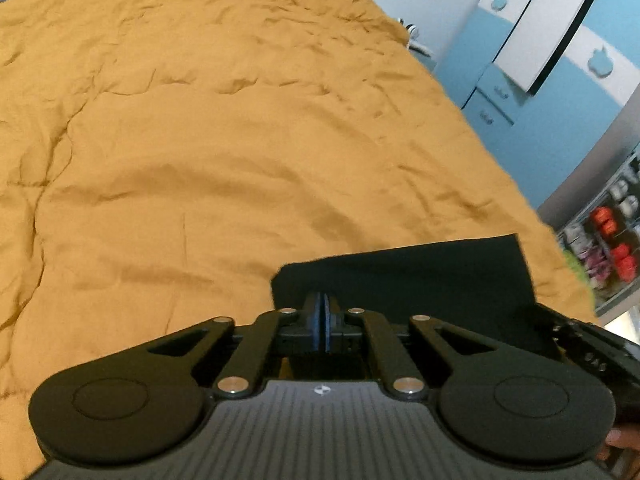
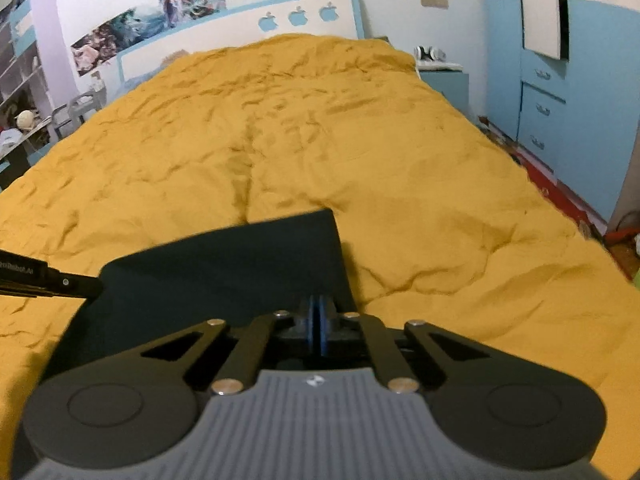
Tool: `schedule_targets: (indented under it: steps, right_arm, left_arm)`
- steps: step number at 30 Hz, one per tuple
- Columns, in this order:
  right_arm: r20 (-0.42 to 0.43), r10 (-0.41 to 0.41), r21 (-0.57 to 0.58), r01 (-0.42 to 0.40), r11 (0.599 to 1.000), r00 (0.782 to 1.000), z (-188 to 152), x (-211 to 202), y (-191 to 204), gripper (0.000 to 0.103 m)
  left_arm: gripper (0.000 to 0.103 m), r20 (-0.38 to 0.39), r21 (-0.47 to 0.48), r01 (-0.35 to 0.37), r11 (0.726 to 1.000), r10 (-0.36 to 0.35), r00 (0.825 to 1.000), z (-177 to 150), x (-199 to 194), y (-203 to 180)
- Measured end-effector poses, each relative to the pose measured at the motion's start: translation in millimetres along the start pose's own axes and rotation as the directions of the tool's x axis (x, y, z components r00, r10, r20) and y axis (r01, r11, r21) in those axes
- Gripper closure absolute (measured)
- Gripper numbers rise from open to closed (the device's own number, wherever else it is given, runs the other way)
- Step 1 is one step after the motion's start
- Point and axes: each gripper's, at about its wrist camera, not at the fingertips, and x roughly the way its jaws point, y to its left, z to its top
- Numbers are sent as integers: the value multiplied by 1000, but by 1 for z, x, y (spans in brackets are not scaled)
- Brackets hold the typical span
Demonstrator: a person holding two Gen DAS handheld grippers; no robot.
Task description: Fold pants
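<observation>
Both pinched shut on the near edge of the dark pants (image 2: 224,264), left gripper (image 1: 321,322) and right gripper (image 2: 318,326), probably clamping fabric. Spread flat over the mustard bedspread (image 2: 360,140).

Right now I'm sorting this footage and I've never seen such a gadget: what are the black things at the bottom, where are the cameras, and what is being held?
Each picture comes from a camera mounted on a hand-held gripper, looking forward along its two fingers. A person holds one in each hand; there is no robot arm.

The left wrist view shows the left gripper, the right wrist view the right gripper. Both have their blue-padded jaws pressed together at the near edge of the dark pants, apparently pinching the cloth.

The pants look folded flat and lie on a bed with a mustard-yellow cover. A blue-and-white wardrobe stands on the right.
</observation>
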Motion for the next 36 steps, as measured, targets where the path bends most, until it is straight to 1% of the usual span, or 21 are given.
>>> schedule_targets:
  steps: [4,6,8,10,11,12,13,15,16,17,18,19,20,22,24,27,30,32,34,36]
  right_arm:
    - [6,-17,34,17,999,1000,-4,6,-7,103]
    - [7,-30,30,30,999,1000,-2,4,-6,103]
    - [17,-60,35,59,998,998,2,-5,-7,103]
    - [21,-75,73,74,995,997,5,-18,-14,93]
    - [26,-61,103,58,993,998,6,-25,-18,90]
    - [32,-43,132,39,990,999,5,-32,-23,80]
    - [34,-31,162,25,987,999,3,-40,-27,73]
    - [31,-7,225,0,974,1000,0,-52,-34,68]
    - [30,16,269,-24,963,999,-3,-57,-39,63]
    - [31,46,318,-54,947,998,-6,-61,-45,62]
    - [38,81,372,-89,924,996,-11,-65,-51,60]
    - [48,114,428,-123,895,992,-16,-67,-59,56]
    - [57,138,478,-148,866,989,-21,-68,-66,54]
    - [53,174,552,-174,816,983,-30,-66,-77,54]
    - [31,208,594,-185,783,978,-37,-60,-82,54]
    - [3,261,623,-206,755,965,-47,-49,-83,55]
    - [-9,273,634,-205,746,962,-55,-37,-84,62]
    - [14,307,667,-238,706,952,-60,-28,-89,65]
    - [23,334,681,-259,685,942,-63,-18,-92,66]
    - [28,356,689,-276,670,934,-64,-8,-93,67]
  left_arm:
    - [98,6,10,-58,998,58,998,1,10,1]
    - [98,15,15,-83,996,82,996,5,8,0]
    - [98,24,13,-117,993,117,993,9,3,1]
    - [96,27,7,-154,988,153,988,12,-6,4]
    - [96,20,2,-151,989,151,988,13,-11,7]
    - [96,9,0,-146,989,146,989,14,-15,9]
    - [95,-5,0,-138,990,138,990,14,-21,11]
    - [86,-34,-3,-100,995,100,994,14,-32,12]
    - [82,-48,-12,-70,997,70,996,14,-37,12]
    - [77,-59,-28,-37,999,36,998,13,-43,12]
    - [72,-71,-50,-3,999,-1,997,10,-48,13]
    - [64,-84,-77,30,997,-36,996,8,-51,13]
    - [60,-98,-108,63,992,-74,992,7,-51,14]
    - [60,-117,-171,119,978,-140,983,-1,-51,17]
    - [59,-141,-216,140,966,-173,975,-9,-46,18]
    - [59,-167,-254,139,957,-185,968,-21,-33,21]
    - [59,-174,-309,155,938,-216,961,-28,-22,29]
    - [56,-172,-353,173,919,-246,954,-30,-15,37]
    - [55,-169,-391,186,901,-269,948,-30,-7,42]
    - [55,-160,-406,192,894,-276,948,-31,-2,43]
